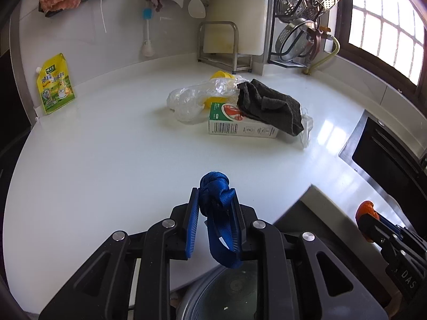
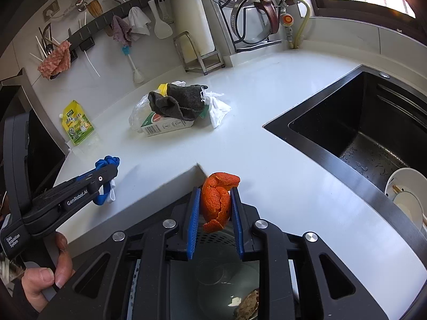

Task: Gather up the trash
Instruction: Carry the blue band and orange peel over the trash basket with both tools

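Observation:
My left gripper (image 1: 214, 200) is shut on a knotted blue strap (image 1: 213, 189) and holds it above the counter's front edge, over a grey trash bin (image 1: 232, 293). It also shows in the right wrist view (image 2: 106, 170). My right gripper (image 2: 216, 200) is shut on an orange peel (image 2: 217, 202) and holds it over the same bin (image 2: 213, 280). On the white counter (image 1: 106, 146) lies a pile: a green and white carton (image 1: 234, 125), a crumpled clear plastic bag (image 1: 192, 98), a yellow lid (image 1: 218, 76), a dark grey cloth (image 1: 269, 104) and a white tissue (image 2: 217, 109).
A yellow seasoning pouch (image 1: 54, 85) leans on the wall at the left. A black sink (image 2: 360, 133) with white dishes (image 2: 405, 194) lies to the right. A metal stand (image 1: 218, 45), a cutting board and a rack with a steamer (image 1: 307, 2) stand at the back.

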